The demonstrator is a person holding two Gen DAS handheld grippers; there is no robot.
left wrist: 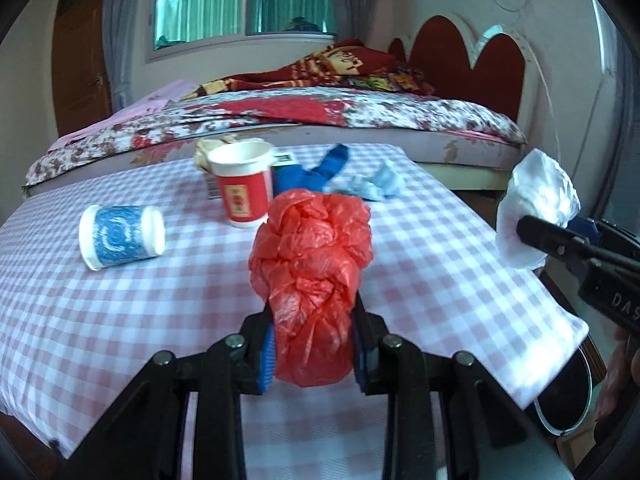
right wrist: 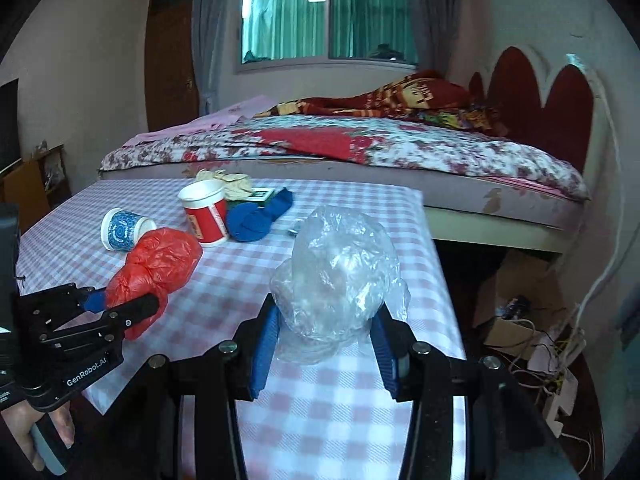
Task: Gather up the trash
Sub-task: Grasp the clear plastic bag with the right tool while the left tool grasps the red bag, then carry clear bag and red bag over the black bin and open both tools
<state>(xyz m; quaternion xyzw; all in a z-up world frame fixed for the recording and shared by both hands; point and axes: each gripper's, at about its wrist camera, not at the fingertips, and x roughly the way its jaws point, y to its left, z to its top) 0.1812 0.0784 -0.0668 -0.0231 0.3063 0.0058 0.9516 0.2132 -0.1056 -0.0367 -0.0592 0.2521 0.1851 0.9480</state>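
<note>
My left gripper [left wrist: 314, 344] is shut on a crumpled red plastic bag [left wrist: 312, 268], held above the checked table [left wrist: 120, 320]. In the right wrist view the same red plastic bag [right wrist: 156, 268] and left gripper [right wrist: 120, 308] show at the left. My right gripper [right wrist: 326, 344] is shut on a crumpled clear plastic bag [right wrist: 340, 280]; from the left wrist view that clear plastic bag [left wrist: 536, 204] hangs past the table's right edge in the right gripper [left wrist: 532, 236]. On the table a blue-patterned paper cup [left wrist: 120, 236] lies on its side and a red paper cup [left wrist: 240, 188] stands upright.
Behind the red cup lie a blue cloth [left wrist: 316, 172], a pale blue crumpled wad [left wrist: 372, 184], a beige crumpled wad [left wrist: 216, 148] and a small box [left wrist: 284, 158]. A bed [right wrist: 360, 148] stands beyond the table. Cardboard and tangled cables [right wrist: 540, 332] cover the floor at the right.
</note>
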